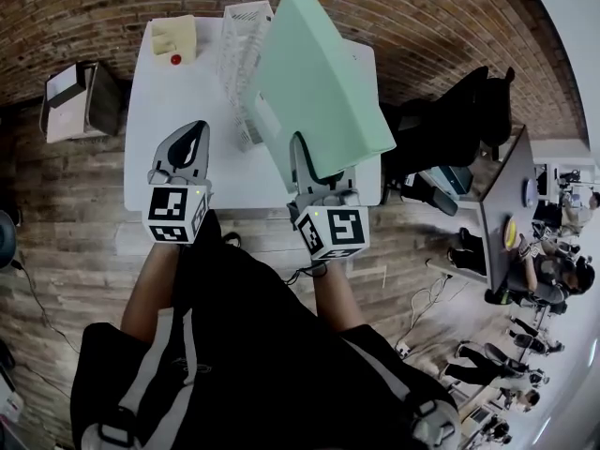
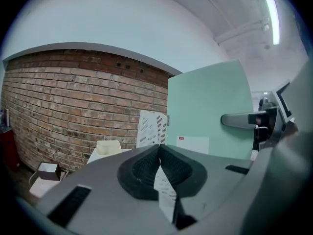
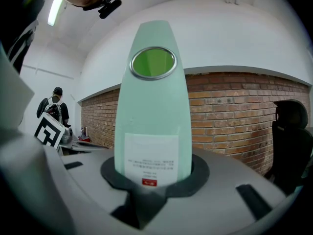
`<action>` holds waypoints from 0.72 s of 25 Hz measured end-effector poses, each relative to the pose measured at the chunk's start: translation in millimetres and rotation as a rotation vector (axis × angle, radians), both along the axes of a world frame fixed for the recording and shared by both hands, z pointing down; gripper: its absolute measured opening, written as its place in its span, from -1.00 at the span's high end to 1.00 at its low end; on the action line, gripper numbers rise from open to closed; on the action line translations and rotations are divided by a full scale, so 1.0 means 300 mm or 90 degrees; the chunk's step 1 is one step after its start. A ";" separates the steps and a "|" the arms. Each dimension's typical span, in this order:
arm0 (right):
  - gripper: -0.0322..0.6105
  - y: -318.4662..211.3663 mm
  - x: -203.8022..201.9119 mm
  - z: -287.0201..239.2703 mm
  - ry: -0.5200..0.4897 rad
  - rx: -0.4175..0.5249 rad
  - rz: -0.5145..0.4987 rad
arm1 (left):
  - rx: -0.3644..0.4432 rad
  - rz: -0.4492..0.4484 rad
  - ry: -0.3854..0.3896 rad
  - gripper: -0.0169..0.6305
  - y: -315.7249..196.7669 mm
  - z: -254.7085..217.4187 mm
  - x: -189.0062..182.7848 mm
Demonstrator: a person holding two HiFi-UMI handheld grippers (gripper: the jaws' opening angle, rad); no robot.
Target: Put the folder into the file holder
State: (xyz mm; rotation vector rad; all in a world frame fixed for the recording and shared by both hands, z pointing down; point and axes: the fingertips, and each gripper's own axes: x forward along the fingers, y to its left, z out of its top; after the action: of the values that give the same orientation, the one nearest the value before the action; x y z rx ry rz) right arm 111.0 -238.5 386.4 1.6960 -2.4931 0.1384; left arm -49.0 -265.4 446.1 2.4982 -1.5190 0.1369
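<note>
Left gripper [image 1: 194, 141]: jaws closed tip to tip, nothing between them. It hovers over the white table [image 1: 150, 111], on the near left of the file holder [image 1: 242, 59].

Right gripper [image 1: 302, 157]: clamped on the spine of the mint-green lever-arch folder [image 1: 319, 82], at its lower end by the white label [image 3: 150, 163].

The folder stands in the air, slightly tilted, just right of the file holder and outside it.

The file holder is white, perforated and upright on the table.

Left of the holder, further back, sits a cream box [image 1: 175, 36], with a small red object [image 1: 175, 59] on its near side.

A brick wall [image 2: 73, 106] stands behind.
</note>
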 end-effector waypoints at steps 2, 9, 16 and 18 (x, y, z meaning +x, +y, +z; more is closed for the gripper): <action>0.47 -0.016 -0.016 0.012 -0.001 -0.005 -0.001 | -0.001 0.001 0.001 0.88 -0.017 0.007 -0.009; 0.47 -0.084 -0.051 0.041 0.010 -0.016 -0.002 | -0.011 0.002 0.004 0.88 -0.075 0.029 -0.039; 0.47 -0.138 -0.077 0.064 0.017 -0.028 0.000 | -0.018 0.003 0.008 0.88 -0.115 0.046 -0.053; 0.47 -0.153 -0.088 0.071 0.021 -0.030 -0.001 | -0.019 0.002 0.012 0.88 -0.127 0.050 -0.060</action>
State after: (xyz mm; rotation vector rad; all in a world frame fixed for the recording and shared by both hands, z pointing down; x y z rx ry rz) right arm 84.5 -284.3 407.6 1.6652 -2.4468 0.1663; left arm -67.0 -303.4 461.2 2.4722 -1.4942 0.1366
